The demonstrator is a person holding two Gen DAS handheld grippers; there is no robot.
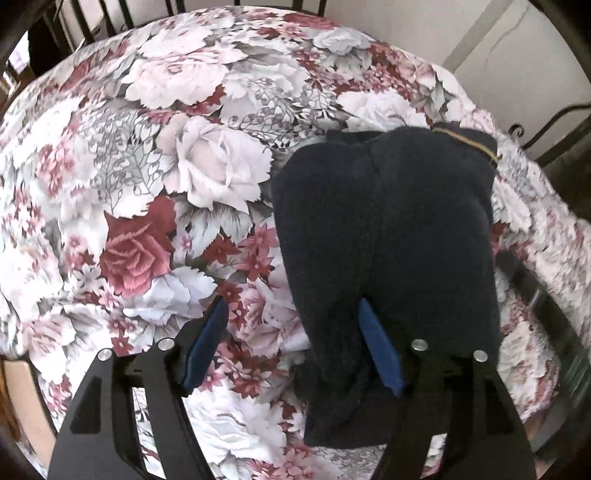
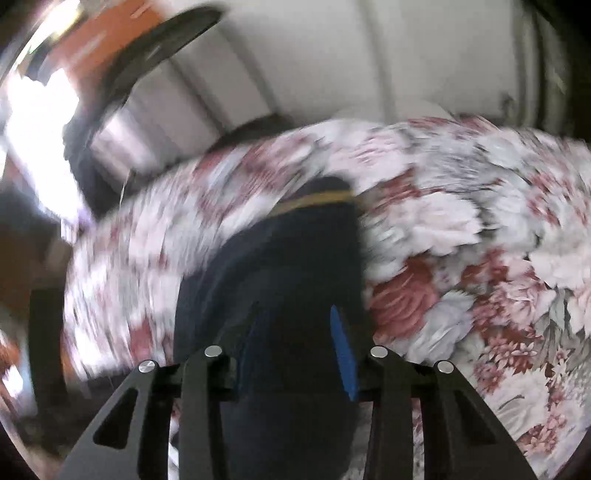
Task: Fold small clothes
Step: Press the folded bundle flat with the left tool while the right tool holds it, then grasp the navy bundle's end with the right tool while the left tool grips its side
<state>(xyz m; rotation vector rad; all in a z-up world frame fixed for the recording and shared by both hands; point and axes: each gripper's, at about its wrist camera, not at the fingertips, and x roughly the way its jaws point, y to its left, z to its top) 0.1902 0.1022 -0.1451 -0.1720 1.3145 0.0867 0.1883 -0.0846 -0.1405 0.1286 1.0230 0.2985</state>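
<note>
A small dark navy garment (image 1: 384, 229) with a yellow-trimmed edge at its far end lies on the floral cloth, right of centre in the left wrist view. My left gripper (image 1: 295, 332) is open; its right blue pad (image 1: 380, 347) touches the garment's near left edge, and its left pad (image 1: 207, 343) is over bare cloth. In the blurred right wrist view the same garment (image 2: 288, 266) runs forward between the fingers of my right gripper (image 2: 295, 339), which stands open around its near end.
A floral tablecloth (image 1: 155, 184) covers the round table and shows in the right wrist view (image 2: 461, 229). Dark chair backs (image 1: 92, 22) stand at the far edge. A white wall (image 1: 498, 66) is behind. A dark metal frame (image 1: 554, 136) sits right.
</note>
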